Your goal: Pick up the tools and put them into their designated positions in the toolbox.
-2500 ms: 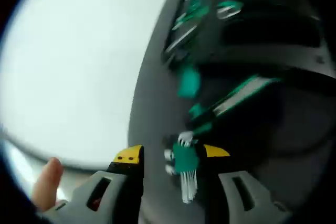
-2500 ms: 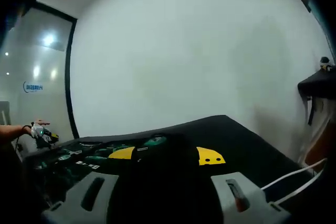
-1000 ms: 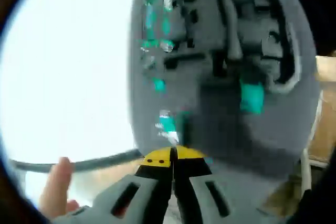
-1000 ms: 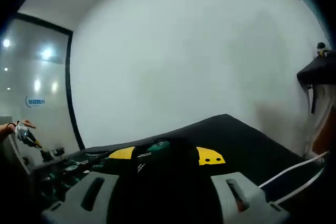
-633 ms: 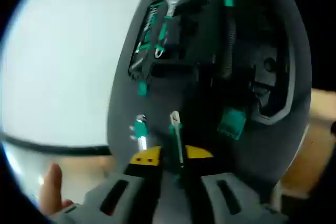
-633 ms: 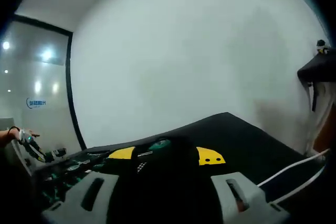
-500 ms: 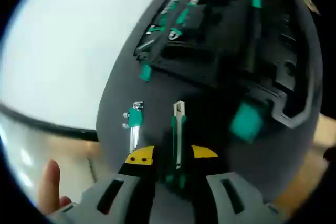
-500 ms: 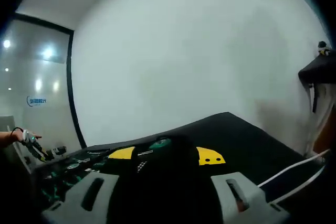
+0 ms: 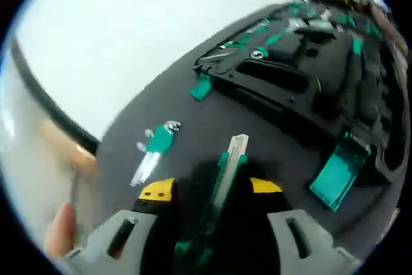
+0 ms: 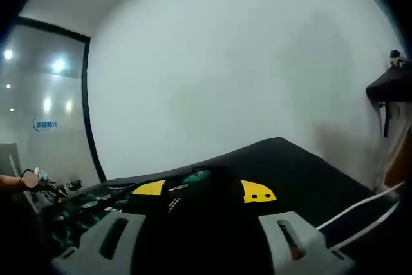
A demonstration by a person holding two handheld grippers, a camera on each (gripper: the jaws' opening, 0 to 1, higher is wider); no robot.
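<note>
In the left gripper view my left gripper (image 9: 211,188) stands open on the black mat (image 9: 193,120). A green utility knife (image 9: 226,170) lies between its yellow-tipped jaws, which do not clamp it. A green hex key set (image 9: 154,148) lies left of the knife. The open black toolbox (image 9: 302,75), with green tools in its slots, sits beyond. In the right gripper view my right gripper (image 10: 203,190) is shut on a bulky black tool with a green mark (image 10: 196,176). The toolbox (image 10: 77,207) lies low at the left there.
A clear green case (image 9: 336,169) lies by the toolbox's near corner, and a small green piece (image 9: 201,87) sits at its left edge. A fingertip (image 9: 61,230) shows at the lower left. A white cable (image 10: 360,214) runs off the mat's (image 10: 302,172) right side before a white wall.
My left gripper went from holding the hex key set to shut and empty, then opened around the utility knife; the hex keys now lie on the mat. The right gripper has stayed still.
</note>
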